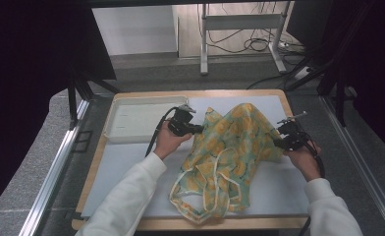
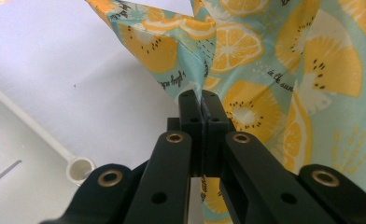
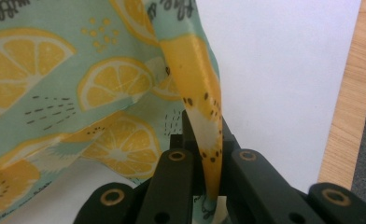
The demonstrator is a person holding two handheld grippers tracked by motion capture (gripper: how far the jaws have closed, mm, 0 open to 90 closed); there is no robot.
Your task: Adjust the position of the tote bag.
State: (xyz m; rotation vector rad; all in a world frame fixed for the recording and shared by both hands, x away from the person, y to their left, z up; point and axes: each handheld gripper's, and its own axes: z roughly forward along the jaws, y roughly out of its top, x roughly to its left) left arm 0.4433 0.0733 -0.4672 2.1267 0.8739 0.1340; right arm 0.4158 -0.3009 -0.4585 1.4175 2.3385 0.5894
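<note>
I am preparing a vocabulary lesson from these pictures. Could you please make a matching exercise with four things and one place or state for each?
Things:
1. fruit-print bag
2. white tray
3. left claw
4. right claw

Places or states:
a. at the table's far left, holding nothing
b. shut on the bag's right edge
c. lifted and spread between both claws
d. shut on the bag's left edge

Pairs: 1-c, 2-a, 3-d, 4-b

The cloth bag (image 1: 232, 142) is pale teal printed with yellow-orange citrus slices, beside a white tray (image 1: 113, 129).
</note>
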